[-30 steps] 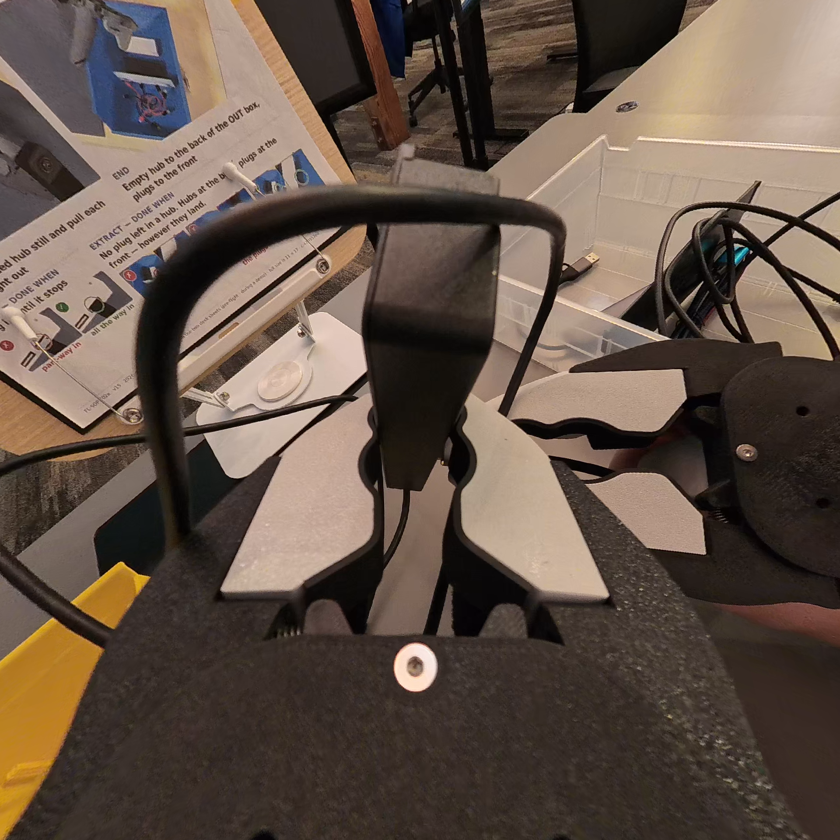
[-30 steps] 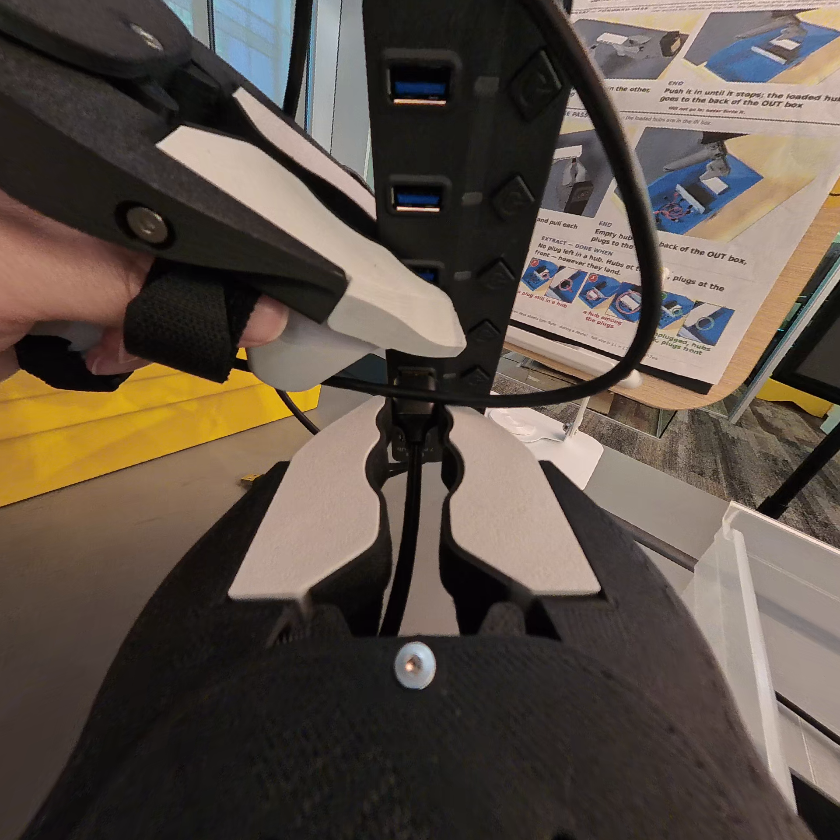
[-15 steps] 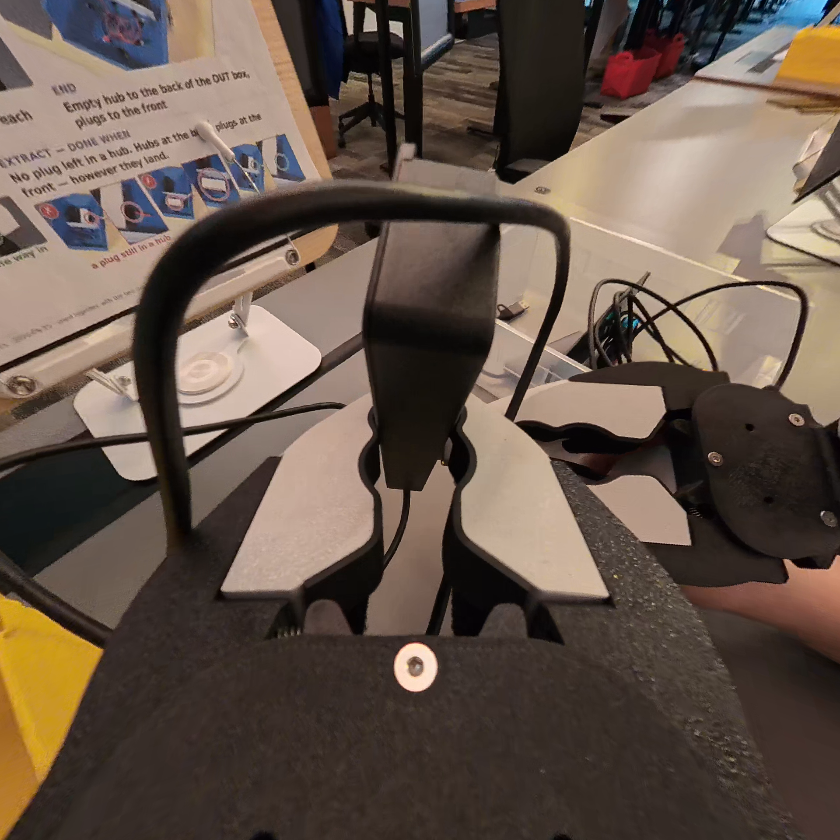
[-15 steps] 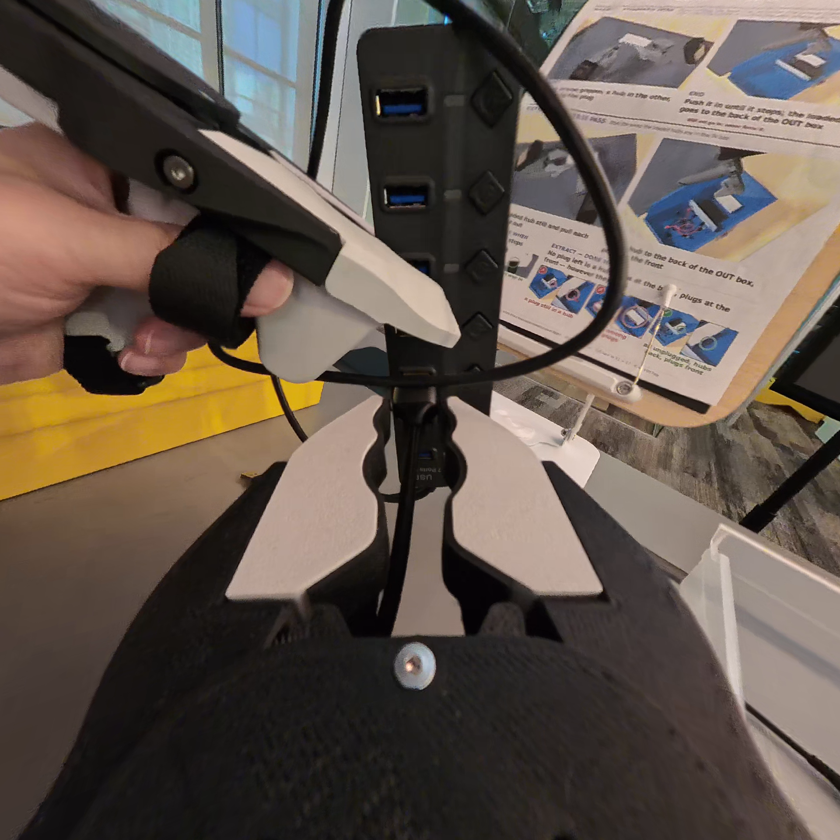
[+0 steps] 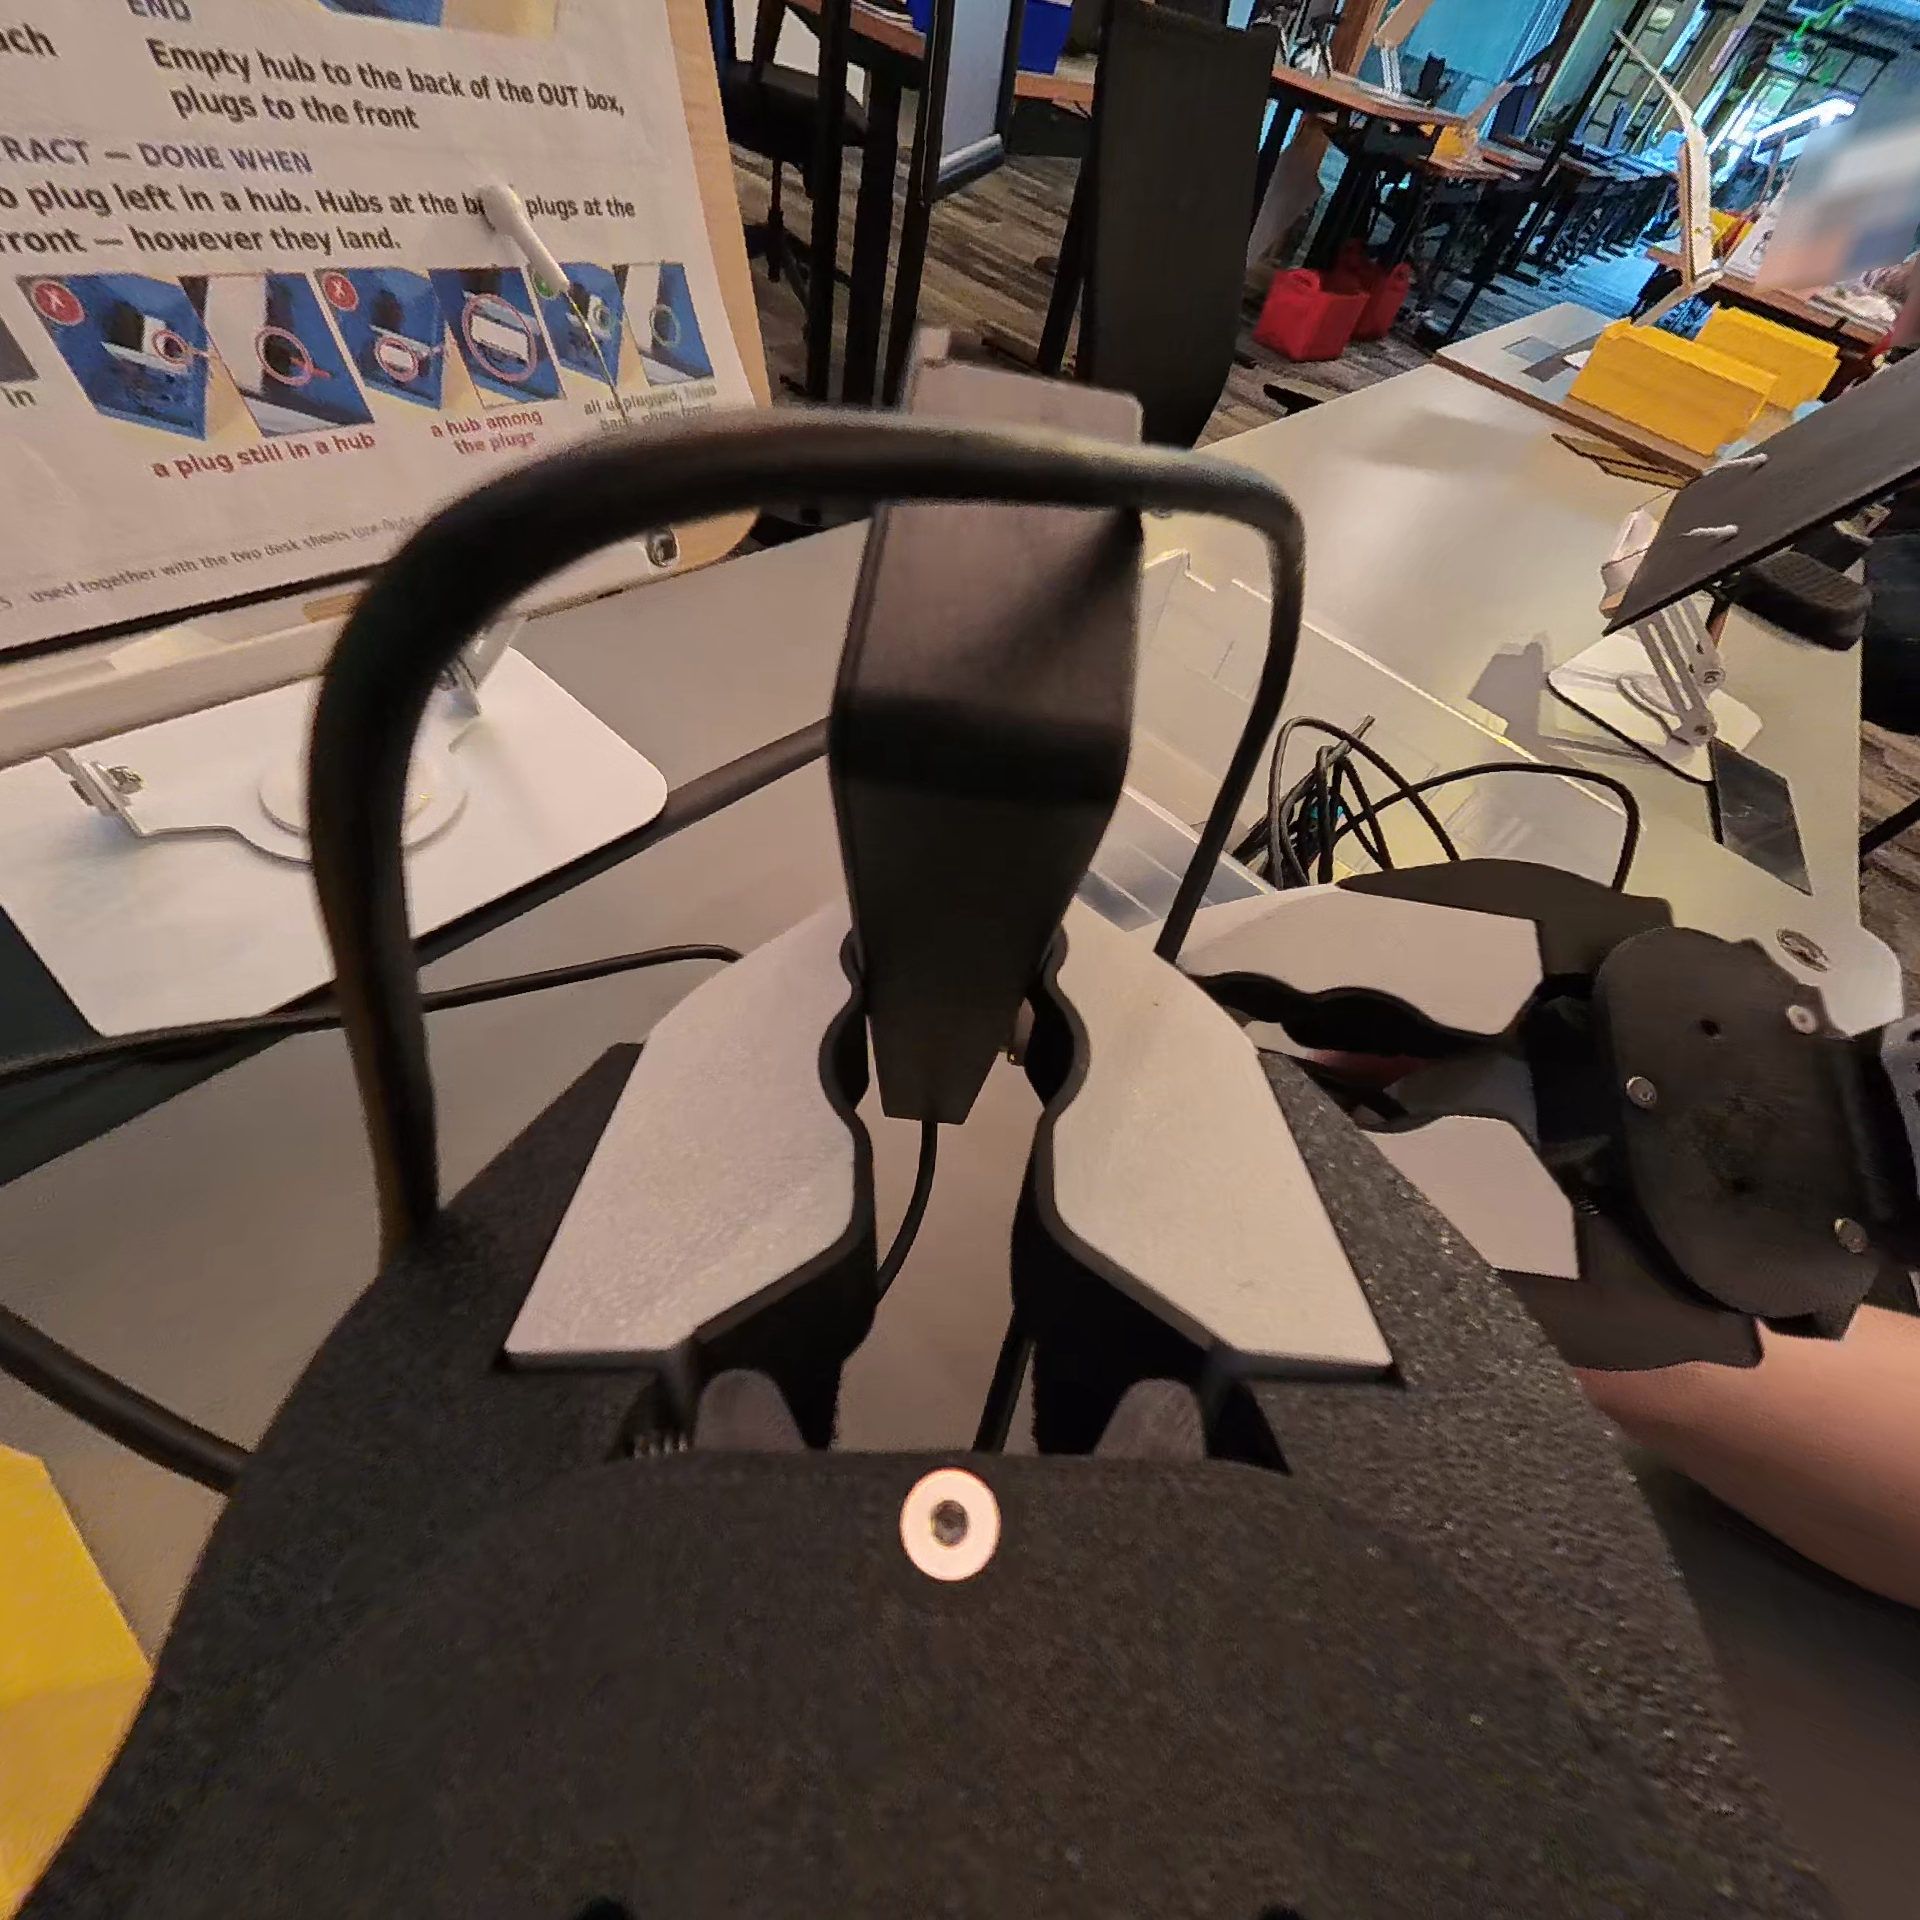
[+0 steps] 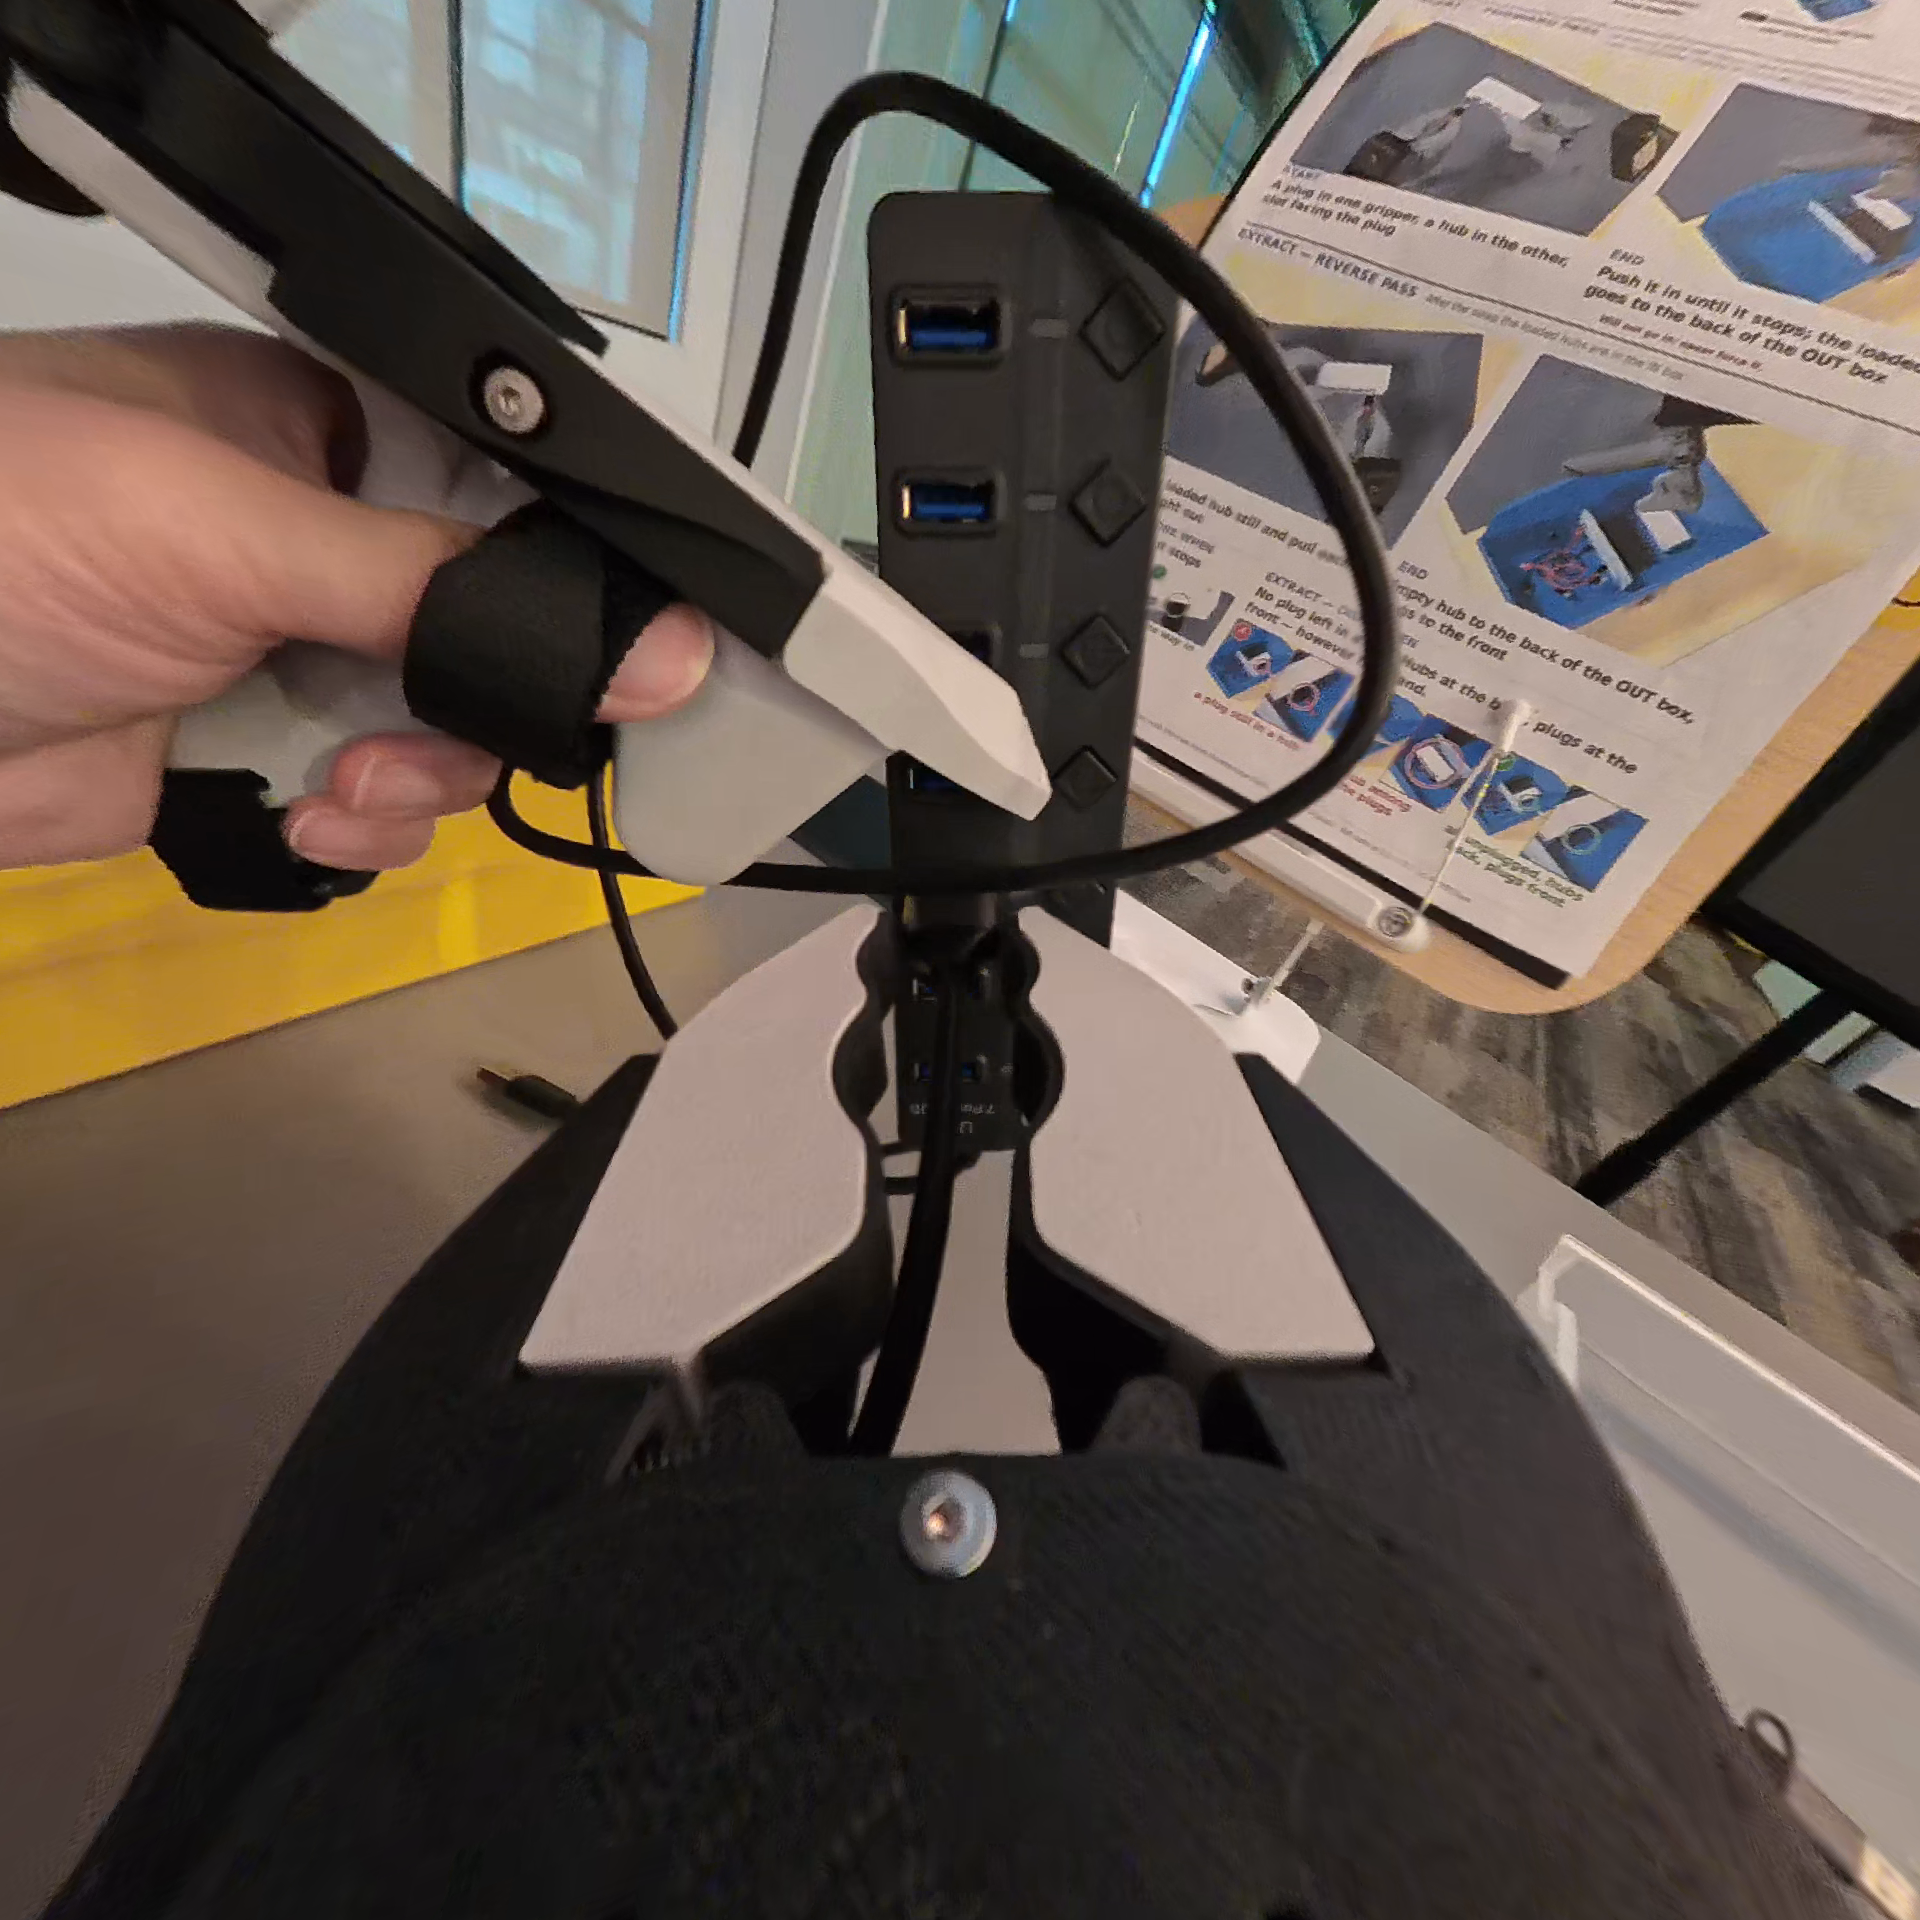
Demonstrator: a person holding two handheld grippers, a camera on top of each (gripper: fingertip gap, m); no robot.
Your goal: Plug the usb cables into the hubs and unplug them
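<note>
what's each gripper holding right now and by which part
Left gripper clamps the long black usb hub at its tapered cable end; right gripper pinches the black usb plug.

Two grippers are showing: the left gripper and the right gripper. One black hub is standing upright between them, and four blue ports are showing on its face, the lowest partly hidden. One loose plug is lying on the one grey table. One instruction sheet is leaning on one white stand. One clear bin is holding a tangle of cables too knotted to count. Two red baskets are sitting on the floor far off.
</note>
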